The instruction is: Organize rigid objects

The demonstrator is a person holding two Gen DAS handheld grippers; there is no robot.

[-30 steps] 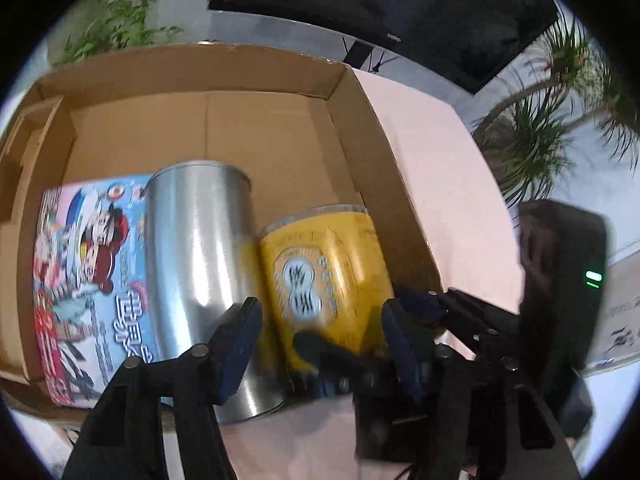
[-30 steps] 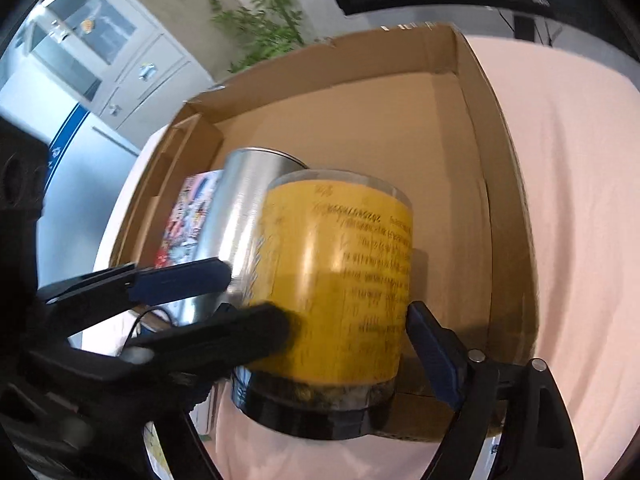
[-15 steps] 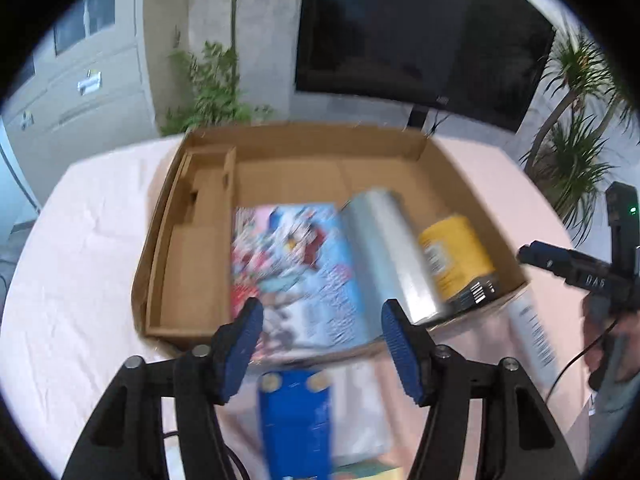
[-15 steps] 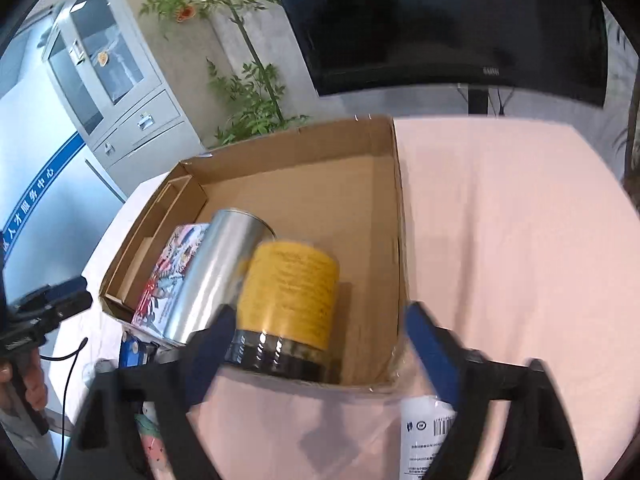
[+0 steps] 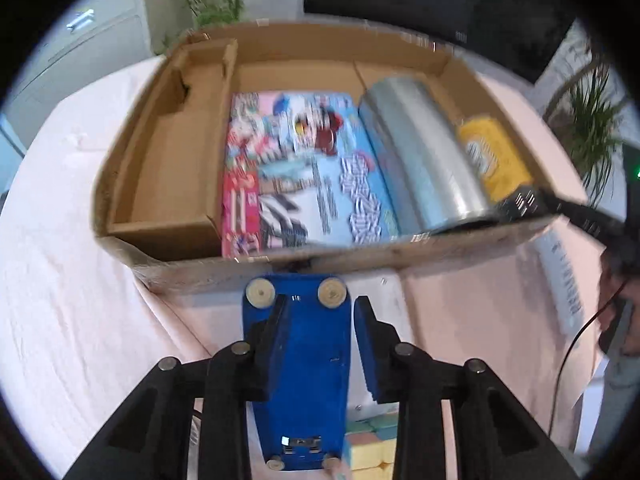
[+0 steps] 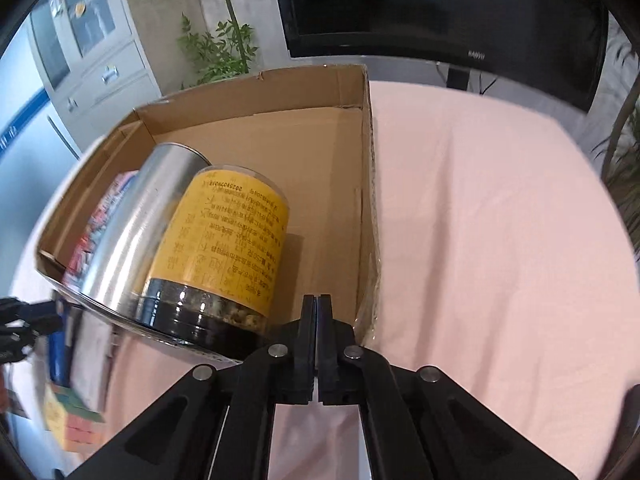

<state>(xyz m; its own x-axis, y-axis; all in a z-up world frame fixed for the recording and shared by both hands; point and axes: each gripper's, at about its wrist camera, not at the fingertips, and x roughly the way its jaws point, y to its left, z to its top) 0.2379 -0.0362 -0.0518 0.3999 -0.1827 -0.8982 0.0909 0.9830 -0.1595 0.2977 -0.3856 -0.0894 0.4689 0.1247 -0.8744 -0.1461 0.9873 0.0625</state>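
The left gripper points down at the table, and its jaws are closing around a blue box that lies flat between them. The left finger looks to be touching the box's side, but a thin gap shows beside the right finger, so the grip is not tight yet. Just to the right of this gripper, low down, sits a block of pale coloured squares (too blurry to name). Straight ahead of it, touching the far end of the blue box, is a big cardboard box on a pink tablecloth. Inside the cardboard box, going from left to right, there is a bare cardboard part, then a flat picture box with cartoon drawings, then a shiny silver can lying on its side, then a yellow jar with a black lid, also lying down. The silver can and the yellow jar touch each other. The right gripper has its jaws pressed together with nothing between them. It hangs over the near edge of the cardboard box, just to the right of the yellow jar's black lid. To its right the tablecloth is bare. Far ahead of it a dark screen stands behind the table.
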